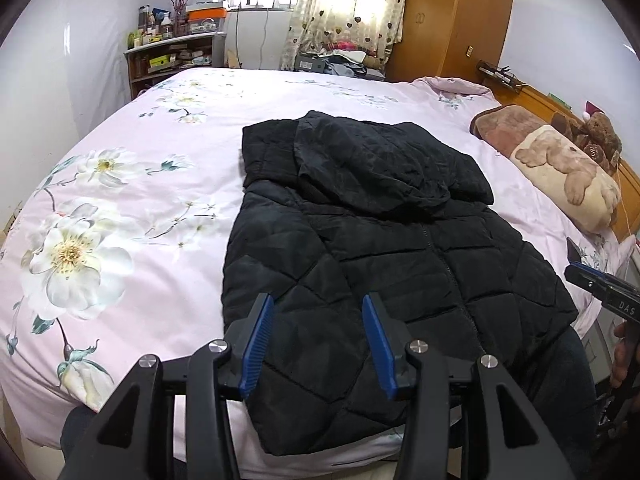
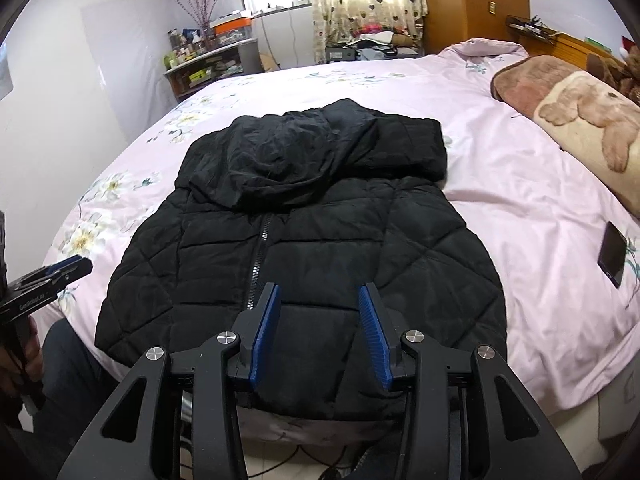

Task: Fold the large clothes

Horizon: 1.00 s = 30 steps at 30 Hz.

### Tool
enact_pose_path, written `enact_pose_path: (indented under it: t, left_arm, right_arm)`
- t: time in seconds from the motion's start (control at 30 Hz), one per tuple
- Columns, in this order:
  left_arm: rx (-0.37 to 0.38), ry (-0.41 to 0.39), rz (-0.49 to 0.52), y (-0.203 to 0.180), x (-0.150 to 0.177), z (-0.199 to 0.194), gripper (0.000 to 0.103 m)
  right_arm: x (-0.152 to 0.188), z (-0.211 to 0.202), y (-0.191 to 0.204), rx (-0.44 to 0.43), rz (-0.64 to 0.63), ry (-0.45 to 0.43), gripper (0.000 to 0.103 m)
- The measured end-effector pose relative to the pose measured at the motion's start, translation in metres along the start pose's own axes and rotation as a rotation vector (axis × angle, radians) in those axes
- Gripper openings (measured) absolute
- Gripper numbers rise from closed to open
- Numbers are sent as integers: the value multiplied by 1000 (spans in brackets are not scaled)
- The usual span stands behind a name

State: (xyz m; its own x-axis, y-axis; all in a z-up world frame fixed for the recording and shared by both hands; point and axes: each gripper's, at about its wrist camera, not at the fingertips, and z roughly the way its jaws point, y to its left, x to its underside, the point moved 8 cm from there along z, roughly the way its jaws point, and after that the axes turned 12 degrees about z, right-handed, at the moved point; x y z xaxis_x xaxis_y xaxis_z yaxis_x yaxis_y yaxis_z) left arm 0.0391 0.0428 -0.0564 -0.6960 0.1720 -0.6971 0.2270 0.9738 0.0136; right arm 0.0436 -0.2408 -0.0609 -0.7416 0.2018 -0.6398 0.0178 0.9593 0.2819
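A black quilted jacket point(image 1: 380, 248) lay front-up on the bed point(image 1: 132, 184), which was covered by a pink floral sheet. Its zip point(image 2: 260, 248) was closed, the hood point(image 2: 288, 160) was folded down over the chest, and the hem reached the near edge of the bed, a little of it hanging over. In the left wrist view a sleeve part showed at the upper left of the garment beside the hood; in the right wrist view the same bulk lay at the upper right.

The left gripper point(image 1: 318, 344) hovered over the hem on the left side of the jacket, its blue-padded fingers point(image 1: 258, 344) set wide apart with nothing between them. The right gripper point(image 2: 318, 336) hung over the hem just right of the zip, its fingers point(image 2: 374, 336) likewise spread wide and holding nothing. Whether either touched the fabric could not be told.

A brown and cream bear-print pillow point(image 1: 560, 168) rested along the right side of the bed by the wooden headboard point(image 1: 624, 176), well apart from the jacket. A dark flat phone point(image 2: 612, 254) lay on the sheet to the jacket's right.
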Motion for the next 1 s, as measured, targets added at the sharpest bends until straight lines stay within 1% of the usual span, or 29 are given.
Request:
enact_pose_path:
  t: [0.07, 0.2, 0.27, 0.3, 0.43, 0.47, 0.6, 0.67, 0.73, 0.8, 0.87, 1.0]
  left_arm:
    - [-9, 4, -4, 3, 2, 1, 52]
    - [-33, 11, -8, 12, 5, 6, 54]
    - [-43, 18, -17, 19, 7, 10, 55]
    - [-49, 22, -20, 22, 8, 13, 55]
    - [-69, 45, -43, 34, 15, 25, 59]
    - [-76, 56, -50, 37, 18, 30, 60]
    - [-88, 109, -72, 48, 31, 50, 60]
    - [-97, 140, -78, 52, 39, 61, 60]
    - [-95, 171, -97, 55, 46, 71, 60]
    - [-82, 187, -124, 57, 52, 80, 62]
    - [-76, 198, -149, 58, 56, 86, 67]
    - [-38, 213, -188, 53, 62, 93, 68]
  right_arm:
    - [0, -1, -6, 6, 8, -4, 43]
    - [-1, 1, -20, 19, 38, -5, 44]
    - [-3, 3, -29, 28, 51, -2, 50]
    - [-4, 4, -32, 28, 54, -2, 52]
    - [-7, 12, -56, 56, 85, 2, 53]
    - [-8, 14, -63, 62, 99, 6, 53]
    - [-8, 24, -91, 103, 132, 27, 53]
    - [-9, 29, -108, 130, 148, 42, 56]
    - [-10, 33, -120, 145, 165, 46, 63]
    - [-10, 38, -136, 160, 195, 62, 64]
    - [-10, 46, -149, 163, 225, 83, 64]
    - [-2, 64, -166, 151, 285, 157, 64]
